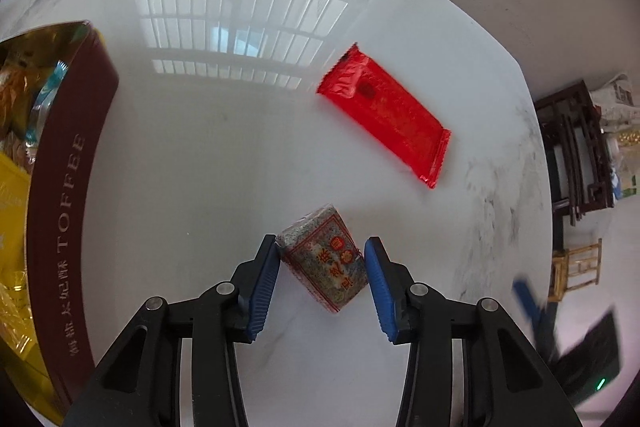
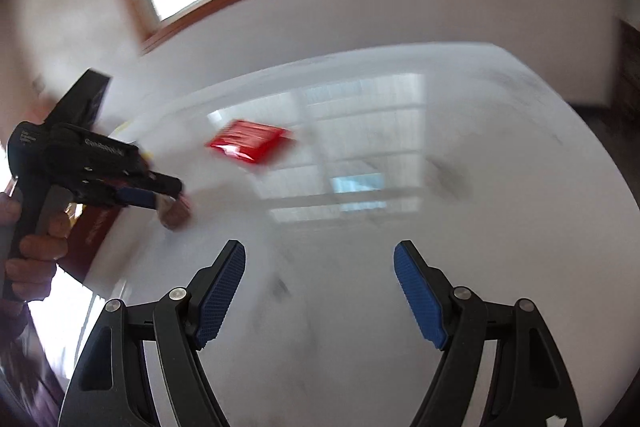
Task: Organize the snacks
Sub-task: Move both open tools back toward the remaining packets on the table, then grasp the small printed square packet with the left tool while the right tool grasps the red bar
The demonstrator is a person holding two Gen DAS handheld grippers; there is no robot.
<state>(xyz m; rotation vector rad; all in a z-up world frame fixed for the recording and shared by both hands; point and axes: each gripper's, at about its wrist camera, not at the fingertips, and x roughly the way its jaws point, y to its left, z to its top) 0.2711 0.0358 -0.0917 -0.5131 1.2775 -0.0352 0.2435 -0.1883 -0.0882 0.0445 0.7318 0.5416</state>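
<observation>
Snacks first: a small block-shaped snack in clear speckled grey wrap with red and gold print lies tilted on my glossy white marbled bench, right between the ribbed blue pads of my left claw. The left pad touches its upper corner and the right pad sits against its side, so the left claw is narrowed around the block; I cannot tell how firmly it presses. At about two o'clock from the block, well apart, a flat rectangular red foil packet with crimped, saw-toothed ends lies slantwise. At nine o'clock stands a maroon cardboard box with gold lettering, open-topped, with crinkly yellow, gold and pale blue wrappers inside. My right claw hangs wide over bare bench with nothing between its pads. That view is blurred; it shows my left hand on the black handle.
</observation>
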